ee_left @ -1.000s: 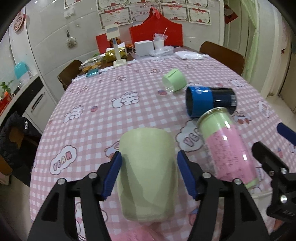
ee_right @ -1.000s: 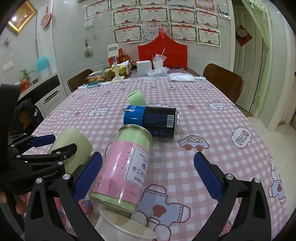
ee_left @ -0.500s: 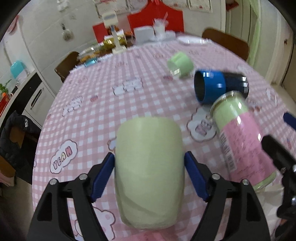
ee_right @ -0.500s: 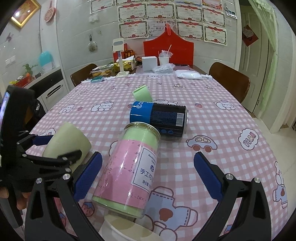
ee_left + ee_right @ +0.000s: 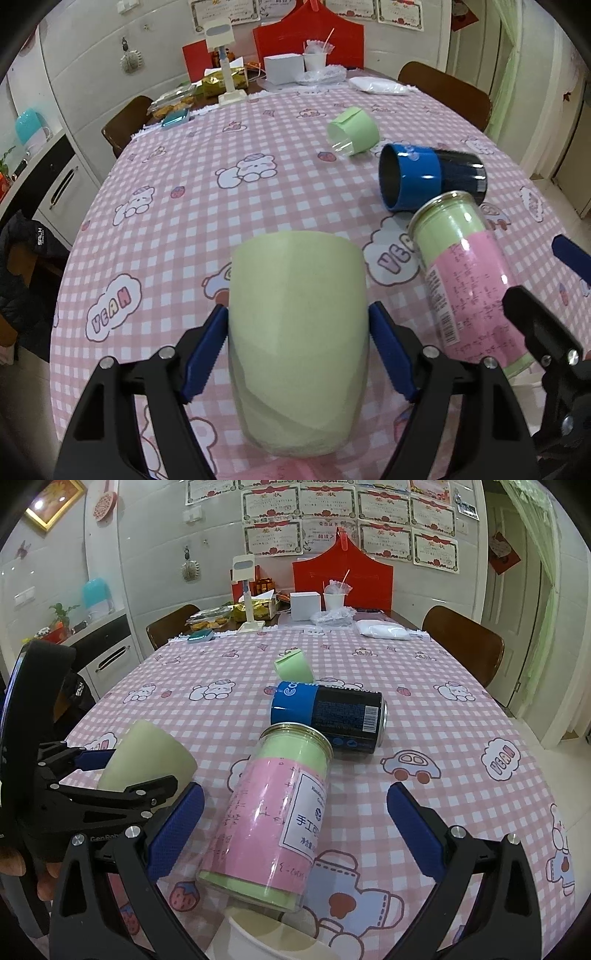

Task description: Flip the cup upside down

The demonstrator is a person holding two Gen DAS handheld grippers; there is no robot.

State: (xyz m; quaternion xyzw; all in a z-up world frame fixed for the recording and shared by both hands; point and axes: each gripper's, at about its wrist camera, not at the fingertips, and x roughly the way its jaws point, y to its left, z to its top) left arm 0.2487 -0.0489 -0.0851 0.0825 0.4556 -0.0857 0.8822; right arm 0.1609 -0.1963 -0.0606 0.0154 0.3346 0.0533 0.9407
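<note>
My left gripper is shut on a pale green cup, its blue pads pressing both sides; the cup's wide end points away from the camera. In the right wrist view the same cup is held tilted above the table at the left, in the left gripper. My right gripper is wide open and empty, its fingers either side of a pink-and-green jar lying on the table without touching it.
A pink checked tablecloth covers the table. A blue-and-black can and a small green cup lie on their sides further back. A white cup rim shows at the near edge. Boxes and clutter stand at the far end.
The left gripper with the pale green cup dipped forward and came back up, tilting slightly. The right gripper stayed open and rose a little.
</note>
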